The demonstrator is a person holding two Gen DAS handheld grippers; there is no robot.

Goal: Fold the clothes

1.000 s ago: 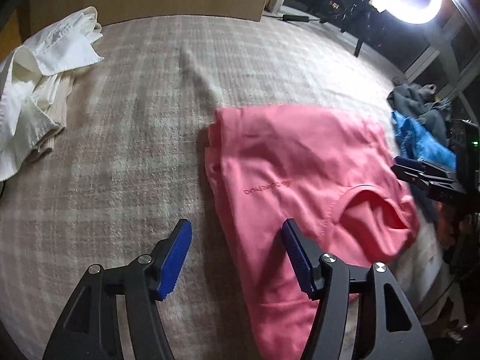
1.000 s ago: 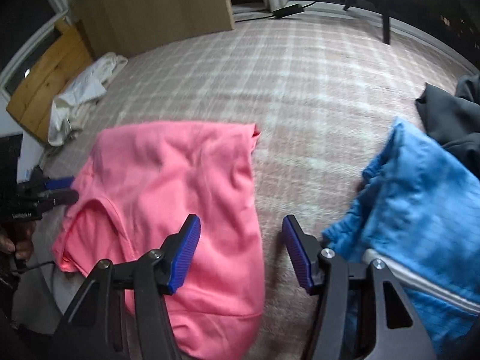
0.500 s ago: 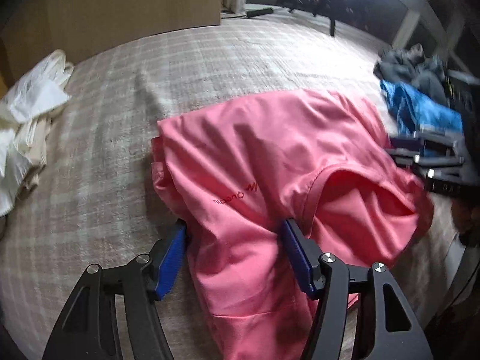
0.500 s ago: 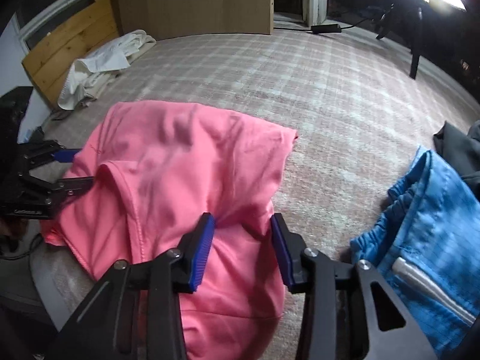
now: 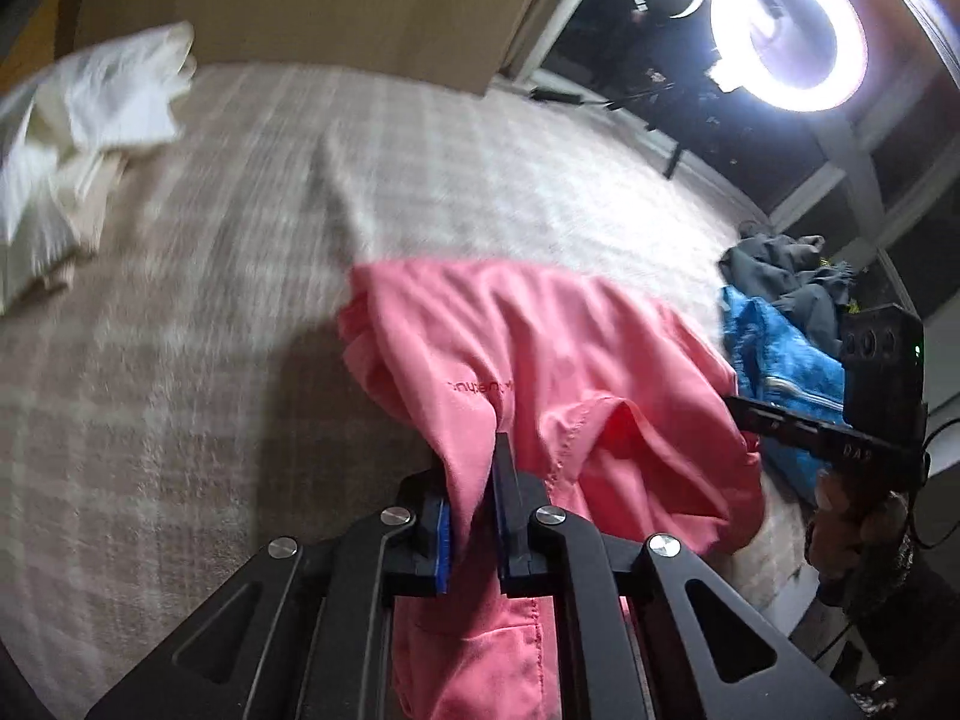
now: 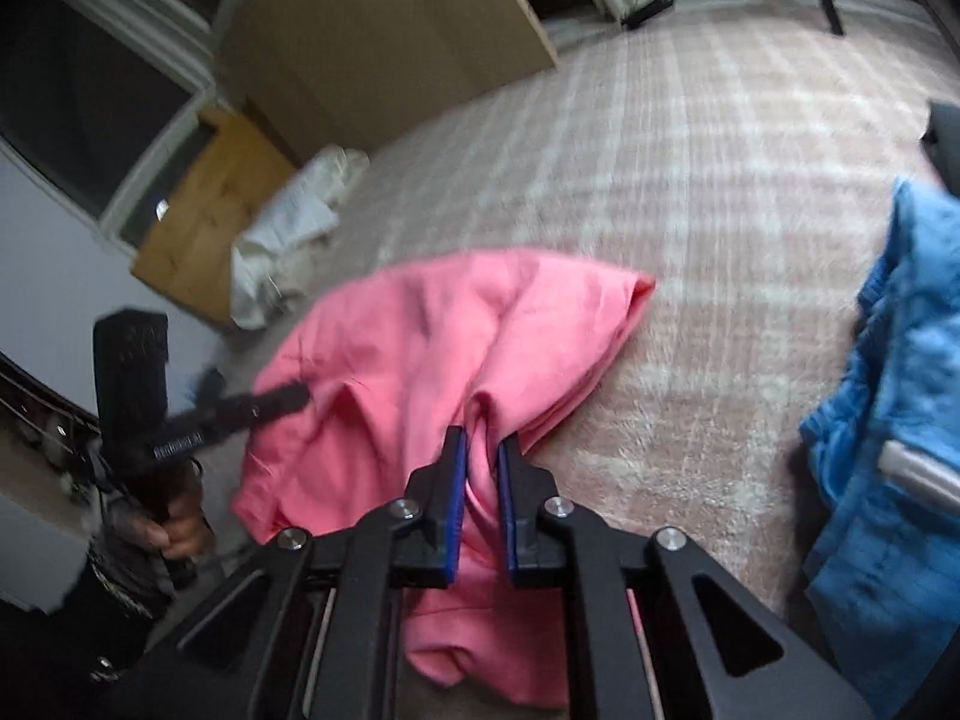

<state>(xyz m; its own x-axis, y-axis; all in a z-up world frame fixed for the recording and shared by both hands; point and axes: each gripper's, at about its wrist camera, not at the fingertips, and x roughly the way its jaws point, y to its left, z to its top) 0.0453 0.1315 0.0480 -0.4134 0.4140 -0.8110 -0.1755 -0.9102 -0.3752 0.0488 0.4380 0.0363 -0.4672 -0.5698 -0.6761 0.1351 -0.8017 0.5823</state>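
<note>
Fingers of the left gripper (image 5: 474,516) and right gripper (image 6: 480,504) are closing, each pinching a fold of the pink shirt (image 5: 540,372) that spreads ahead on the bed (image 5: 180,360); soft, light, limp cloth, probably best held near its edges.

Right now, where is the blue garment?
In the right wrist view, the blue garment lies on the checked bedcover, right of the pink shirt, with dark clothing beyond.

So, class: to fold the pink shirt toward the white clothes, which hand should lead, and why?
Left, probably. The left gripper pinches the pink shirt at the edge nearer the white clothes; the right gripper grips the side by the blue garment. Both jaws are closing on fabric.
</note>
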